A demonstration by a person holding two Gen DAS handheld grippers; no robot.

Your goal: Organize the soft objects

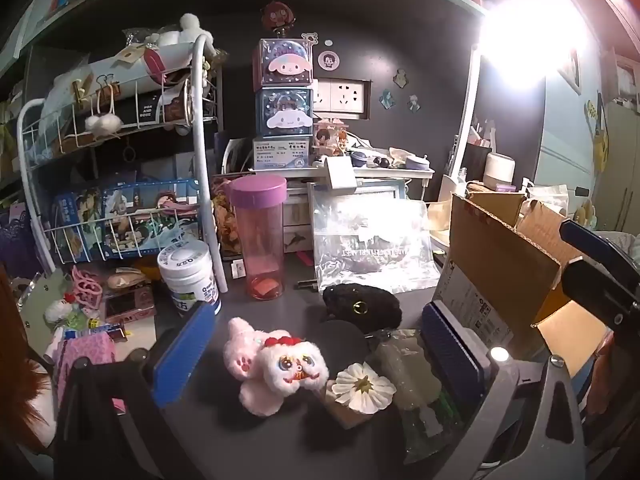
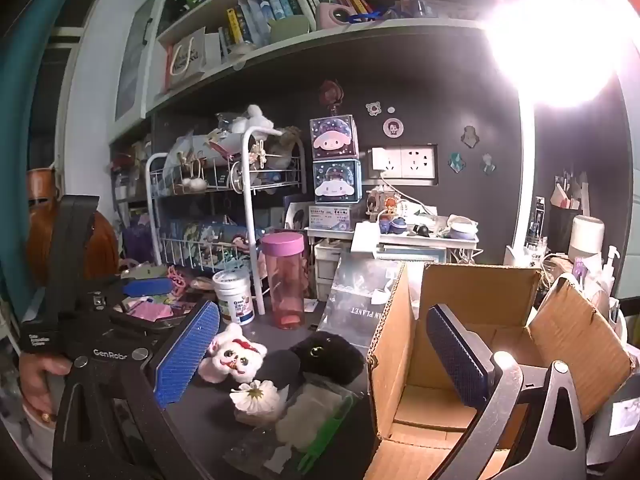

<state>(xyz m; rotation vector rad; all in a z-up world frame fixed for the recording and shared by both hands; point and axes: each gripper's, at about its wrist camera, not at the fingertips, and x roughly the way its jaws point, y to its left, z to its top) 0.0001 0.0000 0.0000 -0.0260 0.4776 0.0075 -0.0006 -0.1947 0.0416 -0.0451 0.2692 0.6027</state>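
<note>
An open brown corrugated cardboard box stood on the dark desk at the right, its flaps spread, and the right gripper hung with its blue-padded fingers released and wide, one over the desk and the other over the box. The left gripper was likewise spread and empty above the toys. Between its pads lay a fluffy black plush, a pink-and-white furry plush doll with a red bow, and just beside it a small white fabric flower.
</note>
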